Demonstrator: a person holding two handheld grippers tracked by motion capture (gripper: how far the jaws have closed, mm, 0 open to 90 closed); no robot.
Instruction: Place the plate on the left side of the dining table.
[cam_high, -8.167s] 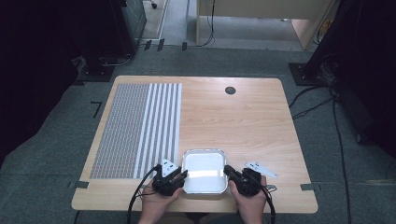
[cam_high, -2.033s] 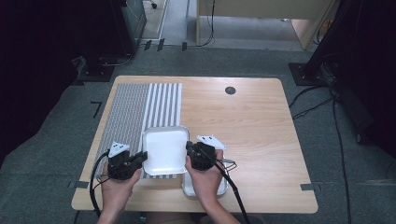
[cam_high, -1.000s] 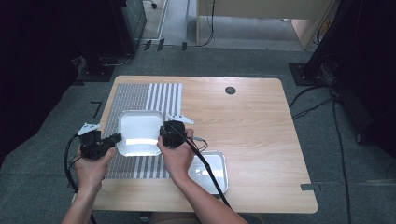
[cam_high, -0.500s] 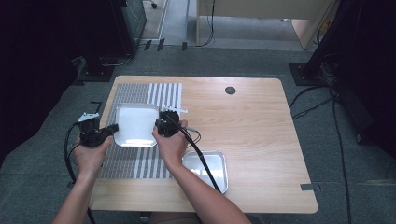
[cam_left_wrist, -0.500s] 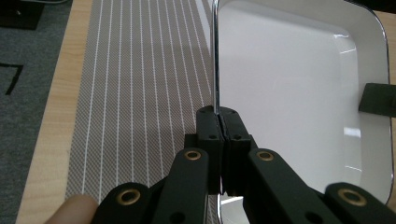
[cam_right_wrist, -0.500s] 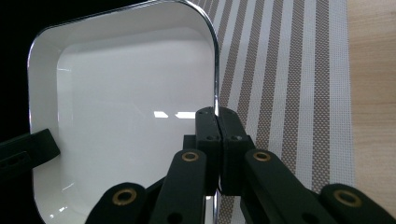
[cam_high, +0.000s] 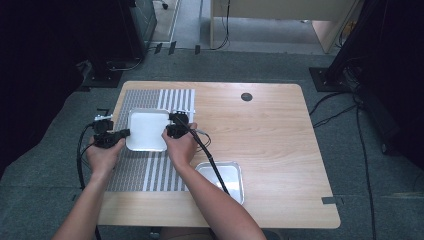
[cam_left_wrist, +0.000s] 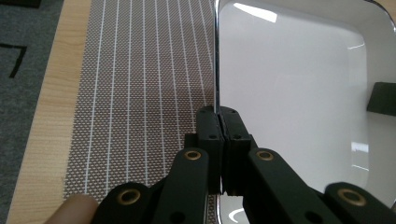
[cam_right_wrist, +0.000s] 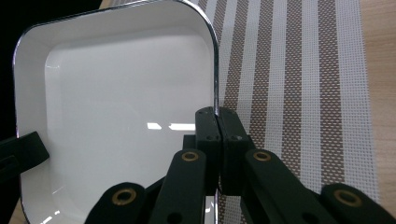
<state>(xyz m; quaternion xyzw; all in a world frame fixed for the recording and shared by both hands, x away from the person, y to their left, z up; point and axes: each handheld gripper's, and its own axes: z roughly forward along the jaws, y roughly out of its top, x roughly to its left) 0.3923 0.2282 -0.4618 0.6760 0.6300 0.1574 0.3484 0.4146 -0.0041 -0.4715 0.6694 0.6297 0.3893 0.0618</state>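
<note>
A white tray (cam_high: 147, 131) with a chrome rim is held over the striped placemat (cam_high: 150, 172) at the table's left. My left gripper (cam_high: 123, 133) is shut on the tray's left rim, and my right gripper (cam_high: 168, 132) is shut on its right rim. In the left gripper view the jaws (cam_left_wrist: 219, 116) pinch the rim, with the white tray (cam_left_wrist: 299, 93) to their right. In the right gripper view the jaws (cam_right_wrist: 215, 114) pinch the rim of the tray (cam_right_wrist: 116, 102), which lies to their left. A second, silvery tray (cam_high: 222, 180) rests on the bare wood near the front edge.
The placemat has a fine brown grid half (cam_left_wrist: 140, 84) and a broad-striped half (cam_right_wrist: 299, 84). A round dark cable hole (cam_high: 246, 96) lies at the table's back. Cables trail from both grippers toward the person. Bare wood spreads over the right of the table (cam_high: 290, 150).
Both grippers lifted the white tray off the silvery one at the front edge and carried it left and back over the placemat. In the last half second it barely shifted.
</note>
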